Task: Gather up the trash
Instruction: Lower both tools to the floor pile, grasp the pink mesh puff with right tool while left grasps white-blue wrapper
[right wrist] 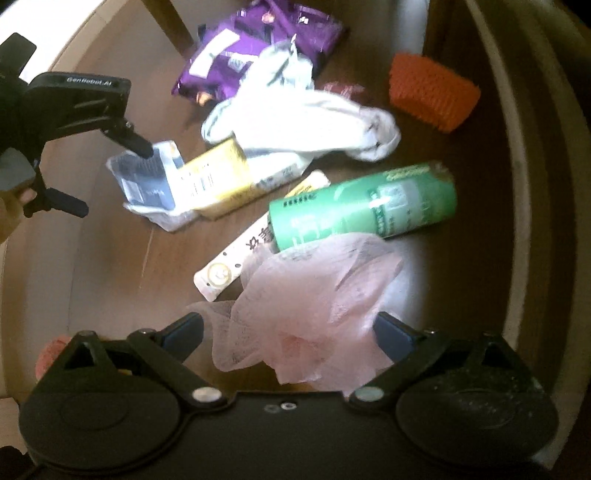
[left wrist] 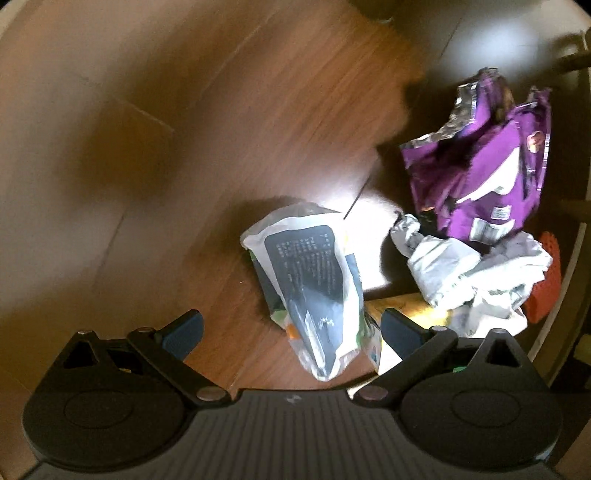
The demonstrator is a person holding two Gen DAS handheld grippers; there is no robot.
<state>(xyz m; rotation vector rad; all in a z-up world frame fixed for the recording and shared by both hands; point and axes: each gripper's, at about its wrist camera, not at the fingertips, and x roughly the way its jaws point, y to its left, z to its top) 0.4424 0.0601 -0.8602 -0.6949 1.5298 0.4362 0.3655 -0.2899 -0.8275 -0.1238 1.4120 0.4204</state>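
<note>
Trash lies on a wooden floor. My left gripper point(left wrist: 291, 328) is open above a white and dark grey pouch point(left wrist: 310, 273), which lies between its fingers; the same gripper point(right wrist: 110, 181) and pouch point(right wrist: 147, 181) show in the right wrist view. My right gripper point(right wrist: 288, 328) is open around a pink foam net point(right wrist: 314, 306). Beyond it lie a green can point(right wrist: 365, 210), a white sachet point(right wrist: 236, 258), a yellow box point(right wrist: 218, 181), crumpled white paper point(right wrist: 295, 114) and a purple bag point(right wrist: 255, 48). The purple bag point(left wrist: 487, 162) and white paper point(left wrist: 469, 273) also show in the left wrist view.
An orange foam net point(right wrist: 432, 92) lies at the far right near a dark wooden furniture edge point(right wrist: 443, 26). A chair leg point(right wrist: 177, 26) stands at the far left of the pile. A pink object point(right wrist: 51, 354) lies by my right gripper's left side.
</note>
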